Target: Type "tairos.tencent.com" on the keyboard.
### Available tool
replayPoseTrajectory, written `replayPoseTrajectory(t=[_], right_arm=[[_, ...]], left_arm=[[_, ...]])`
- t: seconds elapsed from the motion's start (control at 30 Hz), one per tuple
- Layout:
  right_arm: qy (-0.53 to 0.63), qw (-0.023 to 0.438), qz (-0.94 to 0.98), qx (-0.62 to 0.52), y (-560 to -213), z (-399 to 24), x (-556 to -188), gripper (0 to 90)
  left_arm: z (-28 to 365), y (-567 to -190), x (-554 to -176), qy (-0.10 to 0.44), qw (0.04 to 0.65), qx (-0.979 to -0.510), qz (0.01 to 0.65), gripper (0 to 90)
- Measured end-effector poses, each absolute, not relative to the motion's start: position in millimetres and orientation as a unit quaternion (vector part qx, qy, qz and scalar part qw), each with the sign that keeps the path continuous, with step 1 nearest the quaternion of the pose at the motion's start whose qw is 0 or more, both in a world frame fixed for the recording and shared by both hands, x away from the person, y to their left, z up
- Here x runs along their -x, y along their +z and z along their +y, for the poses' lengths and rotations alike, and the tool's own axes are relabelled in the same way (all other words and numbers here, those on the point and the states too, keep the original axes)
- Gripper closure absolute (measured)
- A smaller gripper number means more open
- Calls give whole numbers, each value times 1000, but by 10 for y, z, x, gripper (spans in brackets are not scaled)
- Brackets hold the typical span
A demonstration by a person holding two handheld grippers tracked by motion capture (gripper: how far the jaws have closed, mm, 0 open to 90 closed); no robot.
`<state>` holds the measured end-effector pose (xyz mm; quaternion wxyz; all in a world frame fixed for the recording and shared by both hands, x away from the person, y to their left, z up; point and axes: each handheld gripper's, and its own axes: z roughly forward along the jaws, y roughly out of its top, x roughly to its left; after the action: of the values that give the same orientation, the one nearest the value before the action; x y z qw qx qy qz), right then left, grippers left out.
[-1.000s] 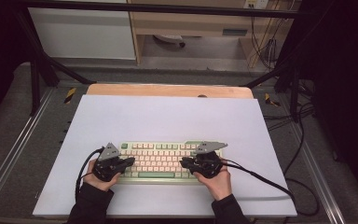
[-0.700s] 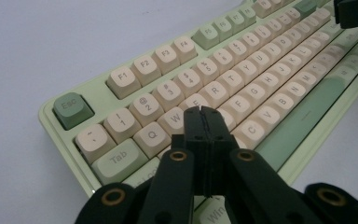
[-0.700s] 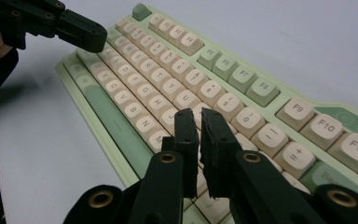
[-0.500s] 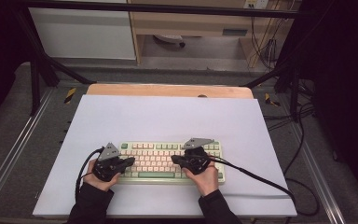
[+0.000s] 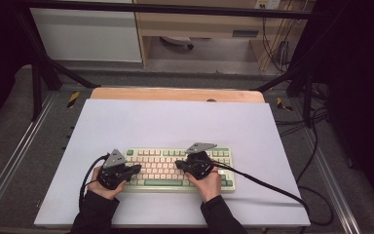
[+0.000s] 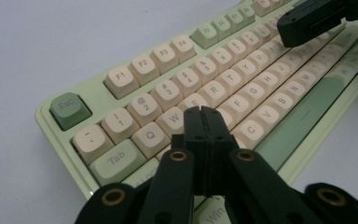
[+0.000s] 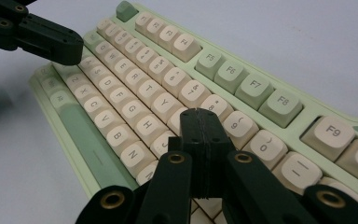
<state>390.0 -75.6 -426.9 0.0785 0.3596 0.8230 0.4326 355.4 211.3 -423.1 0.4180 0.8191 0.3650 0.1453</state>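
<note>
Keyboard [image 5: 175,168] lies on the counter's [image 5: 175,122] near half. Left gripper [image 6: 203,122] clenched, empty, tip over its left-side letter keys; right gripper [image 7: 200,126] clenched, empty, over its mid-right keys. Likely typing: press straight down, one key per tip.
</note>
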Motion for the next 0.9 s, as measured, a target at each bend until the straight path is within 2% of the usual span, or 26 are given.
replayPoseTrajectory(t=[0.57, 0.9], right_arm=[[421, 84, 829, -358, -4343, -682, -3913, 900], [429, 87, 830, -347, -4172, -773, -3840, 900]], left_arm=[[2115, -4226, -3552, 146, 418, -819, 365, 900], [2119, -4212, -3546, 148, 419, -819, 363, 900]])
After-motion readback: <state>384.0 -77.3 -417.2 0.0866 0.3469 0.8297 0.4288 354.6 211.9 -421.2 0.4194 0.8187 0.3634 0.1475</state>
